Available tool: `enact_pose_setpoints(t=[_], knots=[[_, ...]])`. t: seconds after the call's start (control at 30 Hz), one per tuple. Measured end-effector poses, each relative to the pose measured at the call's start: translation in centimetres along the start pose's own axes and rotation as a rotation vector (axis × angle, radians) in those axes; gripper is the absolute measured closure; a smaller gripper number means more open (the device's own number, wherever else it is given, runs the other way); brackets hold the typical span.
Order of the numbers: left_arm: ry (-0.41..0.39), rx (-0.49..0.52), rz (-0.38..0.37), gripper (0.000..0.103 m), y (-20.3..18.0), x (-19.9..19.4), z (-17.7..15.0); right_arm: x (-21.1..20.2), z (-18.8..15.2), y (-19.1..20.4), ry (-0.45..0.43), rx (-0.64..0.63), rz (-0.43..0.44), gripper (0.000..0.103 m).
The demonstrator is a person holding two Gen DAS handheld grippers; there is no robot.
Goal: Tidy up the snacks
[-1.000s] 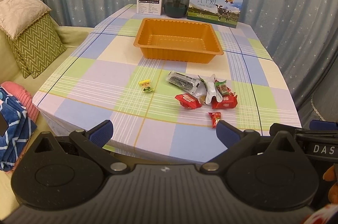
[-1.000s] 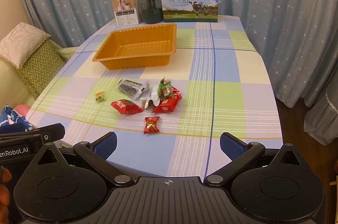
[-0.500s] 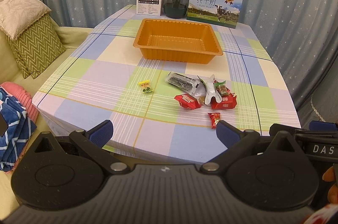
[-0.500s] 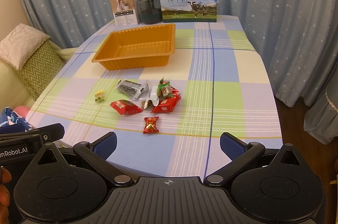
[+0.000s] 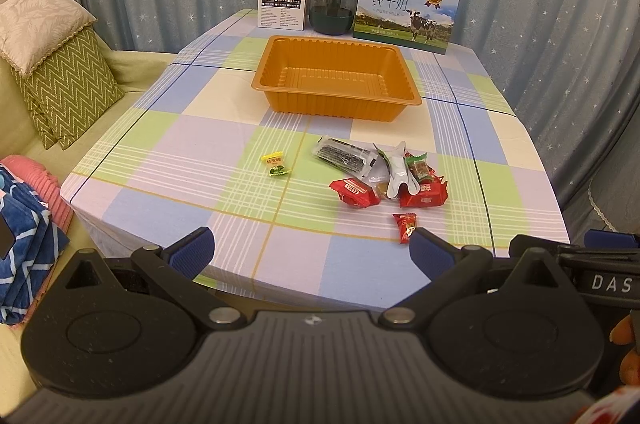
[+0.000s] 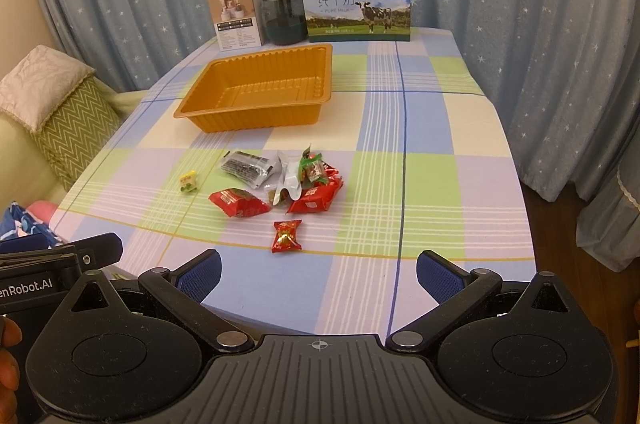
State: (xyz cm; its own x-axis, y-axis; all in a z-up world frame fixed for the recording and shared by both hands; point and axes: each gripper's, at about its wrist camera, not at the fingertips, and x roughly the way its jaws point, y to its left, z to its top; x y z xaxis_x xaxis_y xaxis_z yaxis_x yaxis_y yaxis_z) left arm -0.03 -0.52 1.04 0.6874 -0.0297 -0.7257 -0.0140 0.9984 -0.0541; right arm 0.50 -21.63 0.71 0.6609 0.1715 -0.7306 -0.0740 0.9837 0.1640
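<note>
Orange plastic makes up the empty tray (image 5: 336,80) sitting near the middle of a table (image 5: 180,152) covered in a pastel checked cloth. In front of the tray, closer to the camera, lies a loose cluster of wrapped snacks (image 5: 384,172): a dark packet, a white and green pouch, and red wrappers, some overlapping. A small red candy (image 6: 286,236) lies alone nearest the table's front edge, and a small yellow candy (image 5: 276,164) sits apart to the left of the cluster. A white box, a dark jar and a milk carton (image 6: 356,6) stand along the far edge.

Both tools are held back from the table's front edge, above it. The left gripper (image 5: 310,254) has its jaws spread wide and holds nothing. The right gripper (image 6: 318,274) is likewise wide open and empty.

Nothing is in the tray yet, so the first pick seems to be the step in hand. The lone red candy looks the easiest start for the right gripper: come straight down over it, close across its narrow middle, and lift clear before crossing the cluster. The yellow candy suits the left. Overlapping wrappers could drag neighbours, so they are best left until later.
</note>
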Motion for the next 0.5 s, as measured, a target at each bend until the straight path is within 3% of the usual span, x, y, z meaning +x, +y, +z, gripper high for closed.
enact_pose_setpoints(t=[0.5], knots=[[-0.002,0.002,-0.001,0.0,0.06,0.05,-0.05,-0.01,0.01,0.01,0.002,0.002,0.001,0.0]])
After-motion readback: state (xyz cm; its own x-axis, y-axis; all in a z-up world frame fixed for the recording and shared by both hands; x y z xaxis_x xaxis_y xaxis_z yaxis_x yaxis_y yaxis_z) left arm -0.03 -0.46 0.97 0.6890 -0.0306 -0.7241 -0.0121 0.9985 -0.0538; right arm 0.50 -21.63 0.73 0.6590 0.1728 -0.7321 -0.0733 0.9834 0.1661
